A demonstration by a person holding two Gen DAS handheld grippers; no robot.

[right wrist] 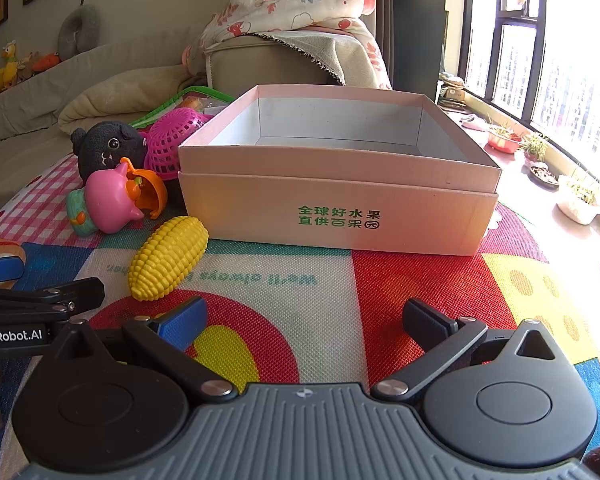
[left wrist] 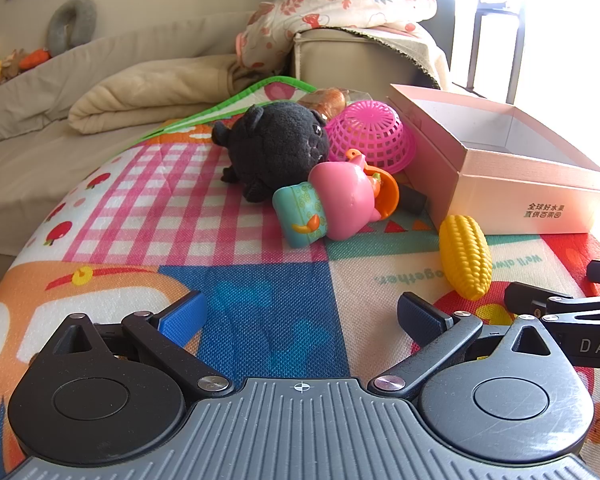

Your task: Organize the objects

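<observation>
An open pink cardboard box (right wrist: 336, 216) stands on the colourful play mat (right wrist: 312, 312); it also shows at the right of the left wrist view (left wrist: 512, 200). A yellow toy corn (right wrist: 168, 258) (left wrist: 465, 256) lies by its front left corner. Left of the box lie a pink pig toy (right wrist: 110, 200) (left wrist: 340, 200), a black plush (right wrist: 106, 146) (left wrist: 274, 144) and an overturned pink basket (right wrist: 170, 140) (left wrist: 372, 134). My left gripper (left wrist: 302, 316) is open and empty above the mat, short of the pig toy. My right gripper (right wrist: 306, 320) is open and empty in front of the box.
The mat lies on a beige sofa (left wrist: 40, 168) with a folded cream blanket (left wrist: 148, 96) and a floral blanket (right wrist: 296, 12) on the armrest behind. A window sill with plant pots (right wrist: 576, 196) runs along the right. A wrapped snack (left wrist: 326, 100) lies behind the basket.
</observation>
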